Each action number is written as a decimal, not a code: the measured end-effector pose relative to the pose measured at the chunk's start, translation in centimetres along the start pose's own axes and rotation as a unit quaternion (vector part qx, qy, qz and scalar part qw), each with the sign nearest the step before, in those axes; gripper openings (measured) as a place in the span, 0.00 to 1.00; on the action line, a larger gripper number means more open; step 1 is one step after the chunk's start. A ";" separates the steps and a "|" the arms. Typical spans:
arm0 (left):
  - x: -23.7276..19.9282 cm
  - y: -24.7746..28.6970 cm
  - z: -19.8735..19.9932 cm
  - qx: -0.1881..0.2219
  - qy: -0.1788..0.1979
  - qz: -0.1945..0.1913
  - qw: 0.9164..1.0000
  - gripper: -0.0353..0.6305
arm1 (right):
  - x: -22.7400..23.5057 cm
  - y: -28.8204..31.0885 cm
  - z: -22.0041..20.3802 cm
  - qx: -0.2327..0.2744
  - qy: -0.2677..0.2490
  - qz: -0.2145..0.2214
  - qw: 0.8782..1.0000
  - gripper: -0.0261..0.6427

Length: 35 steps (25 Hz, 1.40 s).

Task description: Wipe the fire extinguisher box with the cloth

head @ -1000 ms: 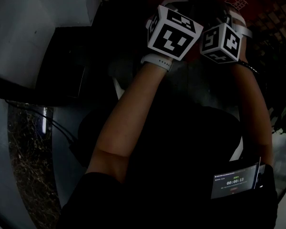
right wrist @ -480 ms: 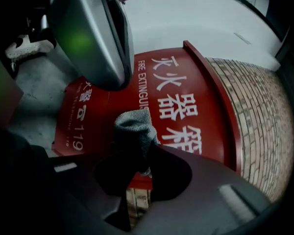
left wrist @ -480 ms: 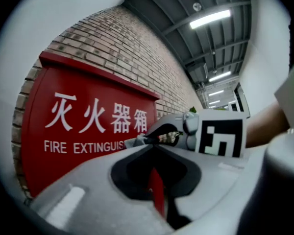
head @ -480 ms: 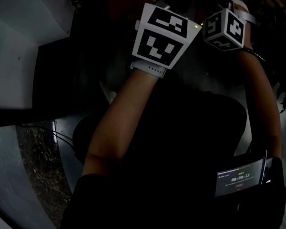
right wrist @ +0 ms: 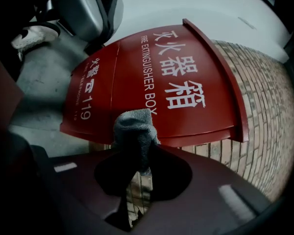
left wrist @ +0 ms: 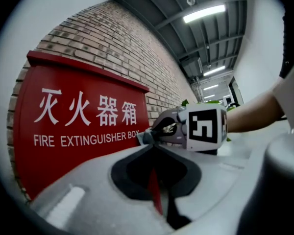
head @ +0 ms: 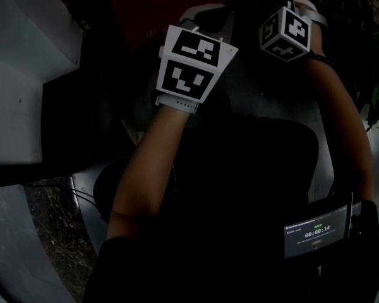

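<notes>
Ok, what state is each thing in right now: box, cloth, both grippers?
fire extinguisher box: front closed, upright against the brick wall.
cloth: bunched, pinched in the right gripper.
right gripper: shut on the cloth.
left gripper: shut, nothing held.
screen: lit, timer showing.

red metal fire extinguisher box [right wrist: 186, 82]: 1
grey bunched cloth [right wrist: 133, 129]: 1
two-jaw grippers with marker cubes [left wrist: 155, 158] [right wrist: 136, 154]: 2
lit timer screen [head: 316, 231]: 1
</notes>
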<state>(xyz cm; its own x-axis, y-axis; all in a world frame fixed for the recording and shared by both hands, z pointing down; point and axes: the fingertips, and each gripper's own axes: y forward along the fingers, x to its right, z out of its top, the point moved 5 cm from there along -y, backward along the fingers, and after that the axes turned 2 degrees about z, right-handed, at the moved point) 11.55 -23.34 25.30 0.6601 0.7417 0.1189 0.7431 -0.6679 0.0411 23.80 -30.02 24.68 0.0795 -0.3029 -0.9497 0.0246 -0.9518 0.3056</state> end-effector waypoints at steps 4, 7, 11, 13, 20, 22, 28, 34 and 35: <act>-2.0 -1.3 -0.1 0.000 -0.008 0.031 0.999 0.06 | 1.0 -1.6 1.6 0.011 -0.010 -0.002 1.000 0.11; -3.8 -2.8 -0.3 -0.005 -0.011 0.056 0.998 0.06 | 1.3 -3.4 4.1 0.033 -0.012 -0.007 0.999 0.11; -7.6 -5.5 -0.5 -0.013 0.004 0.115 0.993 0.06 | 0.9 -4.3 9.3 0.080 -0.014 -0.006 0.997 0.11; -9.9 -7.2 -0.5 -0.018 0.002 0.145 0.989 0.06 | 0.4 -4.1 12.4 0.104 -0.018 -0.004 0.994 0.11; -14.9 -11.7 -0.7 -0.011 -0.008 0.174 0.985 0.06 | -1.4 -3.2 21.9 0.162 0.010 0.019 0.986 0.11; -15.7 -12.5 -1.2 -0.021 -0.001 0.177 0.984 0.06 | -2.1 -2.8 23.8 0.176 0.006 0.023 0.984 0.11; -17.2 -13.2 -2.5 -0.026 -0.007 0.172 0.985 0.06 | -3.4 -1.1 26.8 0.193 0.014 0.031 0.981 0.11; -16.9 -12.0 -3.0 -0.008 -0.018 0.165 0.986 0.06 | -3.7 -0.3 26.9 0.199 0.021 0.033 0.979 0.11; -16.8 -11.8 -3.2 -0.006 -0.024 0.162 0.987 0.06 | -3.7 -0.3 26.7 0.199 0.019 0.032 0.979 0.11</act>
<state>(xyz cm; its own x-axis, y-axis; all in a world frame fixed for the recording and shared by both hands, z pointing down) -8.67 -28.13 25.96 0.8670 0.4917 0.0810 0.4918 -0.8705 0.0208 -3.14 -29.89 26.23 0.1060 -0.3670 -0.9242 -0.3709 -0.8769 0.3057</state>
